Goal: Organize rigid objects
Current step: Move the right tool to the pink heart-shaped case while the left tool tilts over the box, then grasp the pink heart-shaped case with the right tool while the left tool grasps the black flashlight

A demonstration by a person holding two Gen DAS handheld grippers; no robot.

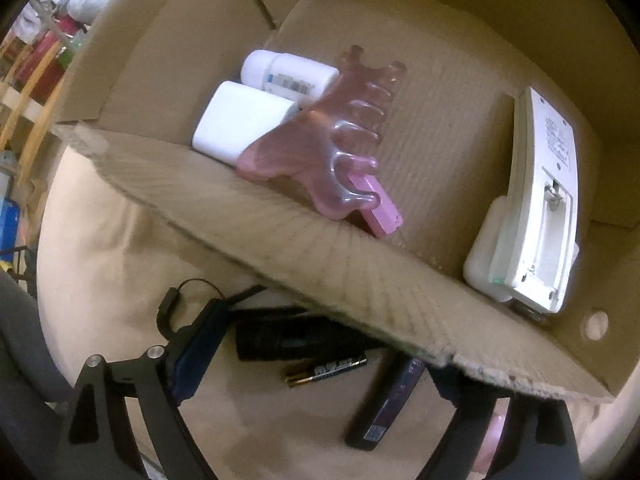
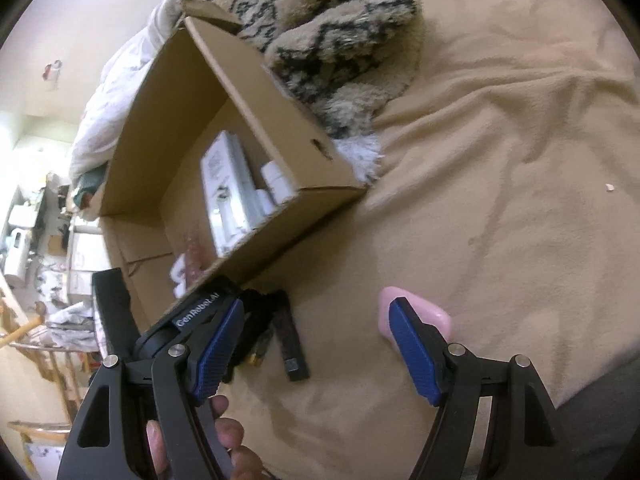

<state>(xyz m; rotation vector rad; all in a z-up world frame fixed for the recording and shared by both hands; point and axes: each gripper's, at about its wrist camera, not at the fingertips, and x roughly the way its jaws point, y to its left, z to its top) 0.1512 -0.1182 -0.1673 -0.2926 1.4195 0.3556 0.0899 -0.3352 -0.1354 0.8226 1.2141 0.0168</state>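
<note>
An open cardboard box (image 1: 440, 80) holds a white bottle (image 1: 288, 74), a white block (image 1: 240, 122), a clear pink hair claw (image 1: 340, 136), a small pink box (image 1: 382, 208) and a white remote (image 1: 544, 200) lying face down with its battery bay open. Outside the box, on the beige blanket, lie a black cylinder (image 1: 288, 338), a battery (image 1: 328, 370) and a dark slim box (image 1: 388, 408). My left gripper (image 1: 320, 384) hangs open above these; the box flap hides its right finger. My right gripper (image 2: 316, 346) is open and empty, with a pink bar (image 2: 434, 316) just behind its right pad.
The box (image 2: 256, 92) sits on a beige blanket (image 2: 500, 160) beside a patterned shaggy throw (image 2: 344, 40). A torn box flap (image 1: 320, 248) juts over the loose items. A hand (image 2: 224, 432) shows below my right gripper. Cluttered shelves stand at the far left.
</note>
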